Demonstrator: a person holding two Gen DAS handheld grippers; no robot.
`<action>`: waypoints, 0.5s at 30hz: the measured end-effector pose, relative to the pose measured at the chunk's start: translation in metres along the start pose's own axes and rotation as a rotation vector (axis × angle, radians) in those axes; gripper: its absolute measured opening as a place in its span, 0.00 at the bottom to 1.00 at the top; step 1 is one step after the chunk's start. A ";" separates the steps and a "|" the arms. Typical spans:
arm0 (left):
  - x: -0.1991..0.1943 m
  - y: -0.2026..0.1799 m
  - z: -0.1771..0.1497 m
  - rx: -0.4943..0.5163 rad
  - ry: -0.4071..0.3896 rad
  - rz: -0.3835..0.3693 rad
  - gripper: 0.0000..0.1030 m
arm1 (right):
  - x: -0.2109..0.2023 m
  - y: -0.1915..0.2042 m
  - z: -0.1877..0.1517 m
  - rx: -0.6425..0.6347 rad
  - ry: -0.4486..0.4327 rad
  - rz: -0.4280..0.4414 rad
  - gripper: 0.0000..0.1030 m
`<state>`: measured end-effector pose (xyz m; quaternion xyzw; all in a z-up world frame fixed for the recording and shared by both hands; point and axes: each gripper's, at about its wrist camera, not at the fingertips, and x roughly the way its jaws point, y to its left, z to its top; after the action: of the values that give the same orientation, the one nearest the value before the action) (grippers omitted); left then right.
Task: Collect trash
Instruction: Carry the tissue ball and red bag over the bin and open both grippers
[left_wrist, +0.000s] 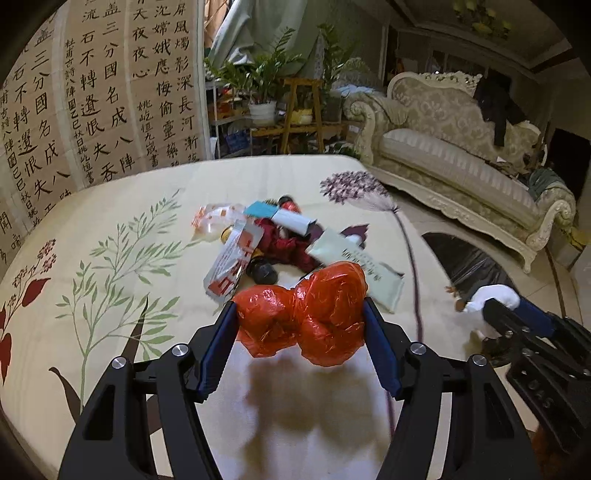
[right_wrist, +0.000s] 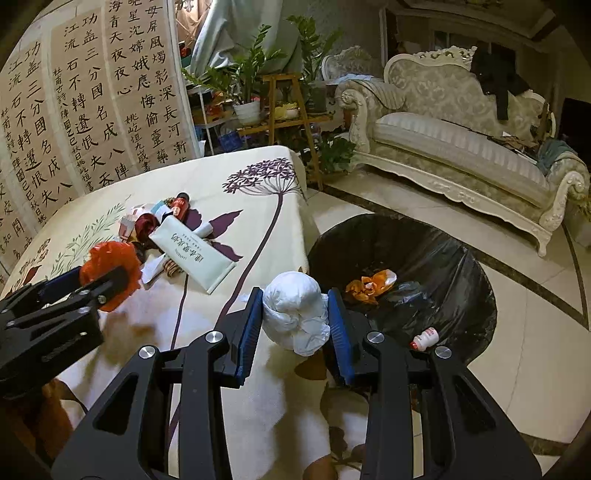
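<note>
The left gripper (left_wrist: 300, 314) clamps one crumpled red bag (left_wrist: 304, 314) above the table (left_wrist: 110, 295); the right gripper (right_wrist: 295, 314) clamps one white wad (right_wrist: 295, 310) beside it, near one black-lined bin (right_wrist: 461, 258) holding two scraps.

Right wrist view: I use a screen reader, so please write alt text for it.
The right tool grips a crumpled white plastic bag at the edge of a floral-clothed table, beside a black-lined trash bin on the floor. At left, the left tool holds a crumpled red plastic bag.
</note>
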<state>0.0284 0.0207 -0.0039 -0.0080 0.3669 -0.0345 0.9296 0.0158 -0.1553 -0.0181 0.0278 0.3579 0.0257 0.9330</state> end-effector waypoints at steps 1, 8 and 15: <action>-0.003 -0.002 0.002 -0.001 -0.011 -0.007 0.63 | -0.001 -0.002 0.001 0.002 -0.003 -0.004 0.33; -0.005 -0.025 0.010 0.035 -0.037 -0.067 0.63 | -0.008 -0.018 0.006 0.023 -0.031 -0.050 0.33; 0.002 -0.057 0.018 0.077 -0.049 -0.119 0.63 | -0.011 -0.044 0.011 0.056 -0.053 -0.115 0.33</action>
<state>0.0390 -0.0364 0.0106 0.0052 0.3411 -0.1036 0.9343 0.0163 -0.2003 -0.0059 0.0339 0.3345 -0.0389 0.9410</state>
